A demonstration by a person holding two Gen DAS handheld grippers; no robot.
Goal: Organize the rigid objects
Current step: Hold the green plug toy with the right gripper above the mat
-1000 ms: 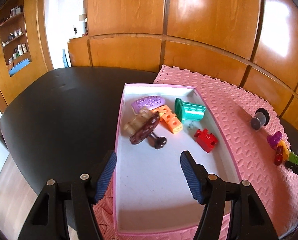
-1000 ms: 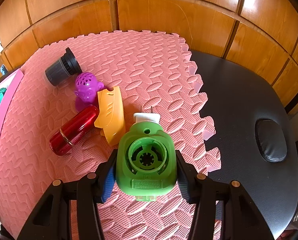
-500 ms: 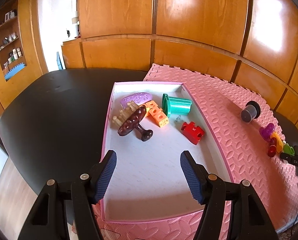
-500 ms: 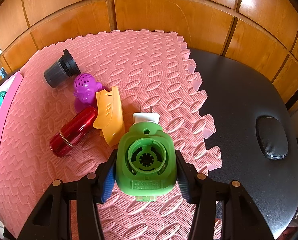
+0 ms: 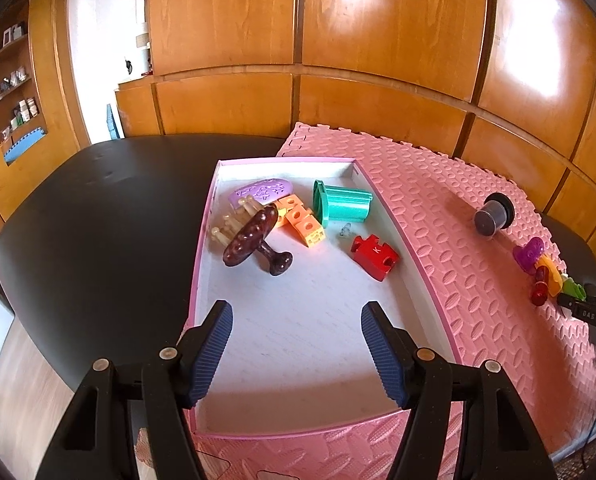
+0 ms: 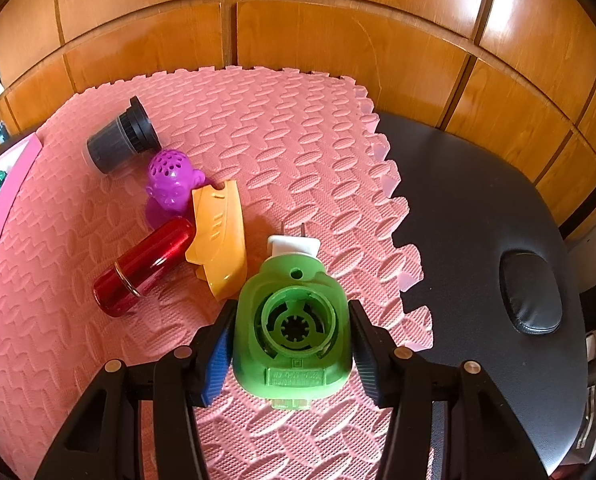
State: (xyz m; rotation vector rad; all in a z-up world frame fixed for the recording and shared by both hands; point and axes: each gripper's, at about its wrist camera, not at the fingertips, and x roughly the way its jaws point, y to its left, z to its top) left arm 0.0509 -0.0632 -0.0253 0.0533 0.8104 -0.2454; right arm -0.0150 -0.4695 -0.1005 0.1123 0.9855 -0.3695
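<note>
My right gripper [image 6: 291,308] is shut on a green plug-in device [image 6: 293,328] with a white two-pin plug, just above the pink foam mat [image 6: 277,140]. Left of it on the mat lie an orange shoe-shaped piece [image 6: 217,236], a red metallic tube [image 6: 145,266], a purple figure [image 6: 169,178] and a dark grey cylinder [image 6: 117,142]. My left gripper [image 5: 296,312] stands open and empty over the near half of a white tray with a pink rim [image 5: 201,264]. The tray's far half holds a brown mushroom-shaped piece [image 5: 253,236], orange cubes [image 5: 304,224], a teal part [image 5: 344,204], a purple oval [image 5: 263,191] and a red puzzle piece [image 5: 374,256].
The mat and tray lie on a black padded table [image 6: 478,200] with wooden wall panels [image 5: 378,40] close behind it. The mat's jagged right edge ends at bare black table. The tray's rim [image 6: 5,200] shows at the left edge of the right wrist view.
The left wrist view has drifted slightly: the tray sits a little more to the left and its near rim now shows. The right gripper and the green device have kept still.
</note>
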